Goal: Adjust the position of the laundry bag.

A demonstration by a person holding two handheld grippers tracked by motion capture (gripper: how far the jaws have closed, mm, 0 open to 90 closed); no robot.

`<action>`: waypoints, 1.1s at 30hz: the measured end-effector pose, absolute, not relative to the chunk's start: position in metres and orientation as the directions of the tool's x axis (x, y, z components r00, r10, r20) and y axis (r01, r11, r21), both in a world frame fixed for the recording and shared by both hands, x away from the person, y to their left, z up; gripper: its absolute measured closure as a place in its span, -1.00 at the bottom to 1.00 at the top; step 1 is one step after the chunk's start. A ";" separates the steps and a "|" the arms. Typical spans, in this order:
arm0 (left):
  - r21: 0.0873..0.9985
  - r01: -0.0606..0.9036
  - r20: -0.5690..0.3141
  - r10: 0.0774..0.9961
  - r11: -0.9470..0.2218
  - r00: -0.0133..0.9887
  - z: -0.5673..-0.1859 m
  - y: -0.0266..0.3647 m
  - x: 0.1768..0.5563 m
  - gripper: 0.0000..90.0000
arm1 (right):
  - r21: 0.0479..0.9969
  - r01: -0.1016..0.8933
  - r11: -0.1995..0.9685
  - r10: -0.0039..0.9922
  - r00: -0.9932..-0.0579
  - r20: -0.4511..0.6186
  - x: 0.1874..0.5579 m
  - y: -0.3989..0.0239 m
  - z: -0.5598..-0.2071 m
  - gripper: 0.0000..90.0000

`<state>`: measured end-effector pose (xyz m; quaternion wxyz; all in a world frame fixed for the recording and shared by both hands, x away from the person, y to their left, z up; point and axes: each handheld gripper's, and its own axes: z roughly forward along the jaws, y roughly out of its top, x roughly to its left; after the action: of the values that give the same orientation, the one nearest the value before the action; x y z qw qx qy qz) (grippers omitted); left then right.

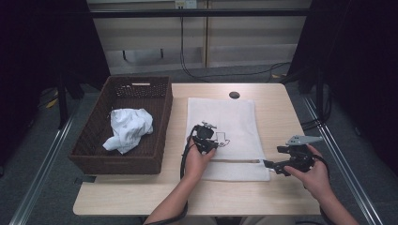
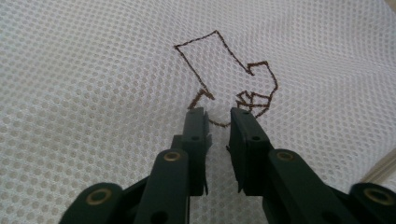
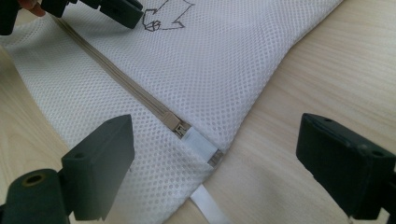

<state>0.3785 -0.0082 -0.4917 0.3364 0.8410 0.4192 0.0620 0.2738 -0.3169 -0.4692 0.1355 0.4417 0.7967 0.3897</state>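
Place: I work in a lab-style recording booth, not a home.
Walls: black curtains (image 1: 42, 42) hang at both sides of me.
Floor: grey carpet with metal rails (image 1: 42, 168).
Cabling: black cables (image 1: 225, 74) trail across the floor behind my pale wooden table (image 1: 141, 197).

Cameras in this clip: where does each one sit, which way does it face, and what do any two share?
High view: above the table's near edge, looking forward and down; both forearms, left gripper, right gripper.
Left gripper view: along its narrowly parted jaws onto the mesh bag.
Right gripper view: between wide jaws toward the zipper pull.
Shared: the bag's brown drawing.
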 end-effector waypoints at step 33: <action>0.629 0.650 -0.354 0.588 -0.426 0.728 -0.467 -0.037 0.362 -0.53 | 0.743 0.597 0.303 0.817 -0.564 0.120 0.274 -0.320 -0.468 -0.76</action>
<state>0.3619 -0.0370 -0.4674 0.3905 0.8434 0.3668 -0.0400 0.2736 -0.3201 -0.4681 0.1416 0.4447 0.7948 0.3879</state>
